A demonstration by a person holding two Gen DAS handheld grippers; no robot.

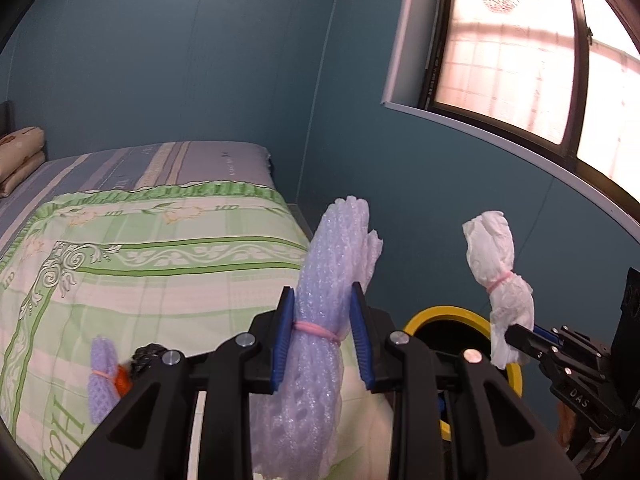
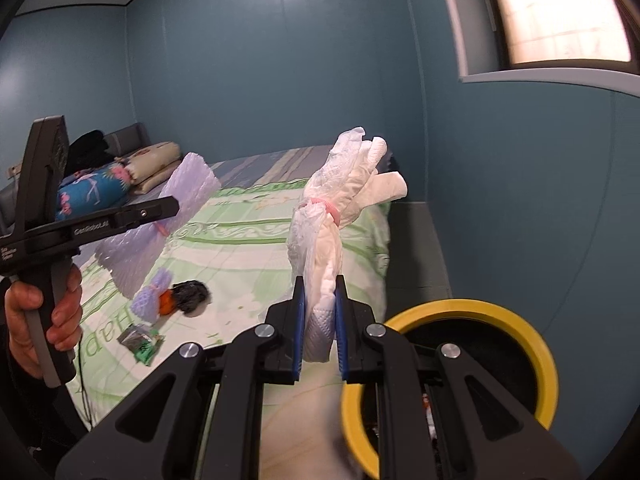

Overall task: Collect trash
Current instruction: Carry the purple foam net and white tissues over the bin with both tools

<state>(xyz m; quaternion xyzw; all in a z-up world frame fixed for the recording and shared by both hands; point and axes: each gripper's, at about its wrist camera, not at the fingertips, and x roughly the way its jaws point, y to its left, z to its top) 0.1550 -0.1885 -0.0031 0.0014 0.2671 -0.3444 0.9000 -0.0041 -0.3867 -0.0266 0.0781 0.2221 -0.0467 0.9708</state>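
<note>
**A:** What is your left gripper (image 1: 323, 336) doing?

**B:** Your left gripper is pinching a purple foam-net roll (image 1: 320, 320), tied with a pink band, upright between its blue pads. Your right gripper (image 2: 319, 326) is clamped on the lower end of a white tissue bundle (image 2: 336, 216), also tied with a pink band.

**A:** Where is the bin?

**B:** The yellow-rimmed bin (image 2: 536, 344) stands just beside the bed's foot, below your right gripper. From the right wrist you see most of its rim and dark inside; from the left wrist only an arc of the rim (image 1: 440, 314) shows, behind the gripper frame.

**A:** What does one view give you that the other lacks?

**B:** The right wrist shows your left hand (image 2: 36, 320) around the handle, and the foam roll side-on. It also shows a green wrapper (image 2: 142, 342) on the bedspread (image 2: 240, 248), which the left wrist does not. Both show a small purple foam bundle (image 2: 152, 292) touching an orange piece and a black crumpled thing (image 2: 192, 295); in the left view these are half hidden behind the gripper arm.

**A:** And farther off?

**B:** Folded bedding (image 2: 152, 166) by the headboard, the teal wall, and a bright window (image 1: 520, 52). What lies inside the bin is too dark to make out.
</note>
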